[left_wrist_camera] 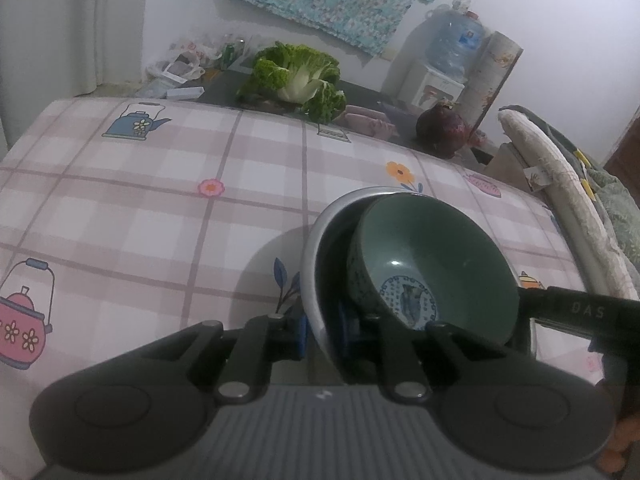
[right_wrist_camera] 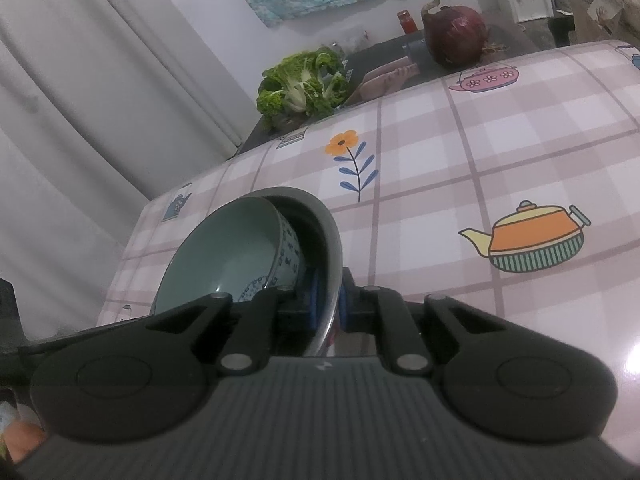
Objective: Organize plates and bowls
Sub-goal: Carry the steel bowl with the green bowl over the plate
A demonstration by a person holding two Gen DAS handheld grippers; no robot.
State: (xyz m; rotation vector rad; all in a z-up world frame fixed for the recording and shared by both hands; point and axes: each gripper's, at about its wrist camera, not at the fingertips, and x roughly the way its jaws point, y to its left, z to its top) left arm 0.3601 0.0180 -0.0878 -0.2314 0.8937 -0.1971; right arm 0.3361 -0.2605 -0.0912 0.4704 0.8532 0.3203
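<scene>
Green bowl (left_wrist_camera: 436, 264) nested inside metal bowl (left_wrist_camera: 316, 248), tilted against its inner wall, both raised over checked tabletop (left_wrist_camera: 140, 208) with teapot print. Left claw (left_wrist_camera: 324, 320) closed narrow on metal bowl rim at one side, blue pads (left_wrist_camera: 303, 330) pressed to either face of wall; right claw (right_wrist_camera: 328, 300) clamped likewise on rim at opposite side, metal bowl (right_wrist_camera: 326, 232) and green bowl (right_wrist_camera: 228, 248) showing ahead of fingers. Leafy cabbage (left_wrist_camera: 298, 76), red onion (right_wrist_camera: 456, 36) and water dispenser (left_wrist_camera: 434, 84) beyond far tabletop edge.

Dim, soft-focus frames — fisheye-bent edges, perhaps overhead light.
</scene>
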